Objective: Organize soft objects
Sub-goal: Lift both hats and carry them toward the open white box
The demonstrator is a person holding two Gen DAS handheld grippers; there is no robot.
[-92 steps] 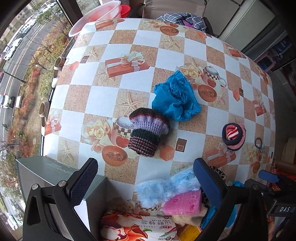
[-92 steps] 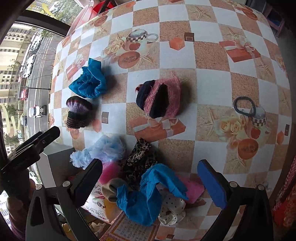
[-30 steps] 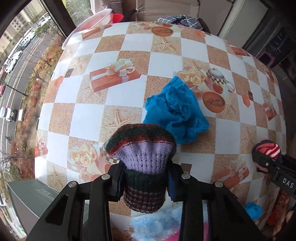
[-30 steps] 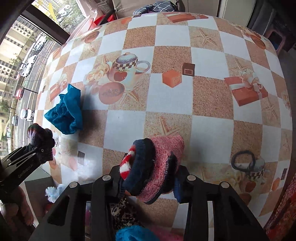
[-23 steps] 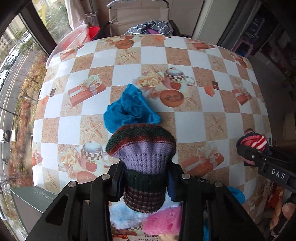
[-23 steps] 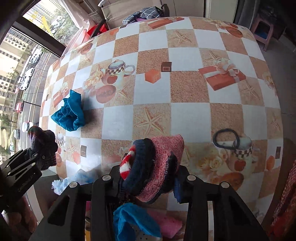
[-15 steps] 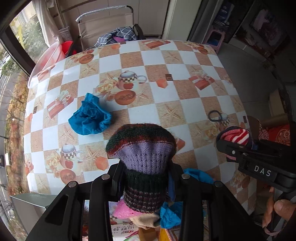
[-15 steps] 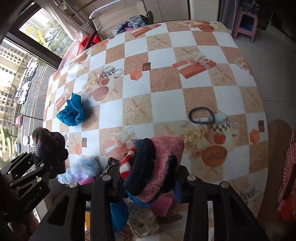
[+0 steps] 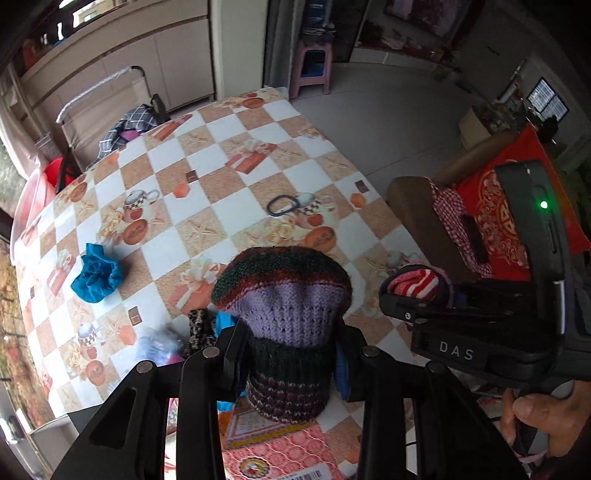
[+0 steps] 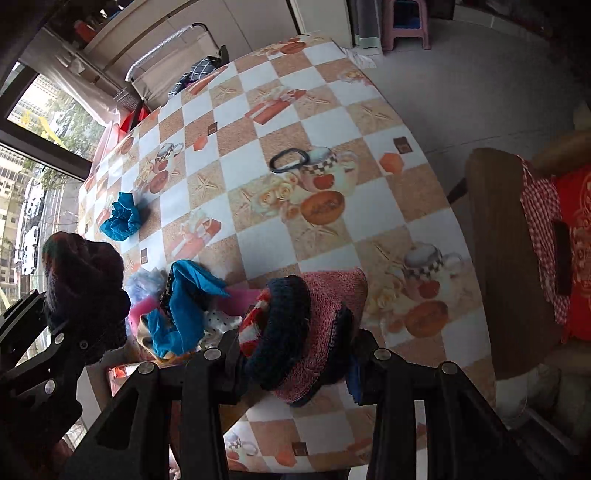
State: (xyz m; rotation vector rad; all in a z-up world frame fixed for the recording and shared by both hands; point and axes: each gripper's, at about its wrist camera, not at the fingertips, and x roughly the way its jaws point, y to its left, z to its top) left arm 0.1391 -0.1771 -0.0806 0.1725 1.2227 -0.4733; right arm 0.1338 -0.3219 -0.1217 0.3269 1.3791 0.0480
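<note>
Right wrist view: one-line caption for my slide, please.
Right gripper clamps a pink-and-navy knit roll above the checkered tablecloth.

- Left tongs (image 9: 291, 354) point steeply down, jaws clamped on a knitted roll.
- Right tongs (image 10: 295, 343) point steeply down beside them, jaws clamped likewise, a hand (image 9: 546, 417) gripping the handle.

A home's living space: patterned tablecloth (image 10: 373, 206), plastic stool (image 10: 406, 26), cushioned wooden armchair (image 10: 517, 258), cupboards (image 9: 147, 62).

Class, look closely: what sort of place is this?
Most likely a home's dining or living area: a table under a printed checked tablecloth, a plastic stool on the tiled floor, and a cushioned wooden chair beside it.
</note>
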